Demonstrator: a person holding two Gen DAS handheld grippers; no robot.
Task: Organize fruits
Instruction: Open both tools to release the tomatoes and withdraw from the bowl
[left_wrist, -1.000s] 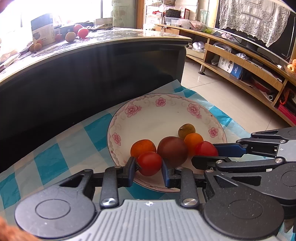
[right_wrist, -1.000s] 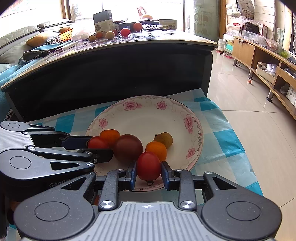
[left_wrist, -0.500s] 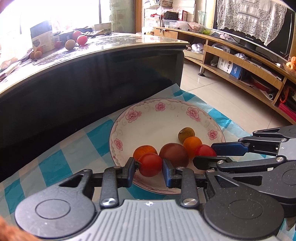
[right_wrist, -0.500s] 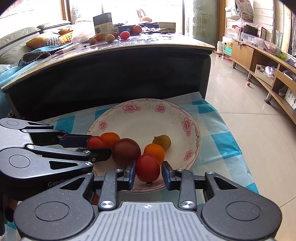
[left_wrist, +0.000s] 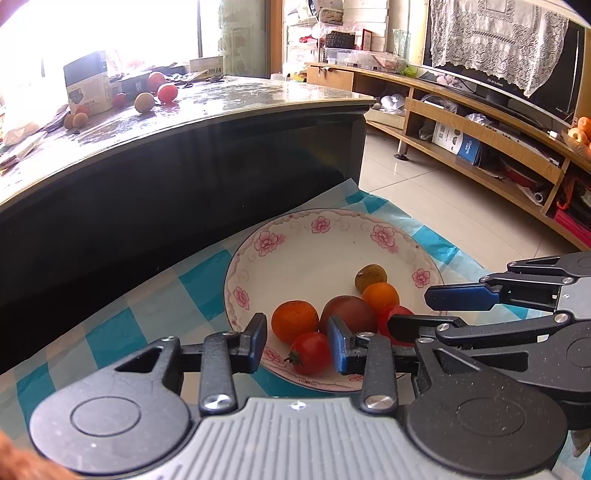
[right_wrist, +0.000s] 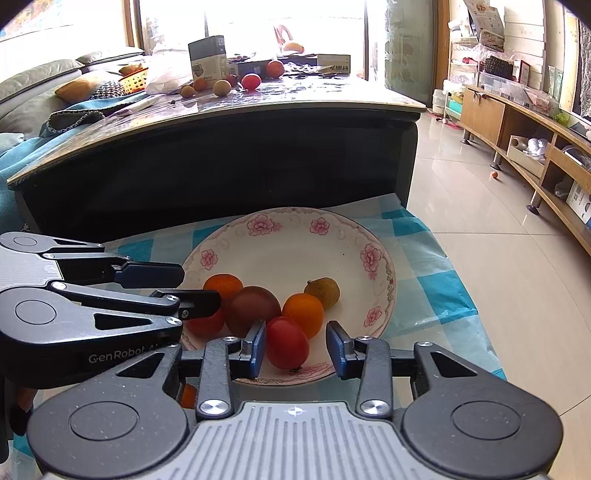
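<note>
A white plate with pink flowers (left_wrist: 325, 251) (right_wrist: 295, 254) lies on a blue checked cloth. It holds two red tomatoes, two orange fruits, a dark plum and a small brown-green fruit. My left gripper (left_wrist: 297, 343) is open, with a red tomato (left_wrist: 310, 352) lying on the plate between its jaws. My right gripper (right_wrist: 295, 347) is open too, with the other red tomato (right_wrist: 287, 347) resting on the plate beside its left finger. The dark plum (left_wrist: 349, 314) (right_wrist: 253, 310) sits mid-pile.
A dark coffee table (left_wrist: 177, 155) stands just behind the plate, with more fruits (left_wrist: 155, 92) and a box (left_wrist: 86, 83) on top. A wooden TV shelf (left_wrist: 480, 147) runs along the right. The tiled floor (right_wrist: 498, 258) lies right of the cloth.
Both grippers have opened and let go of their red tomatoes, which now lie on the plate. Both grippers have drawn back a little.
</note>
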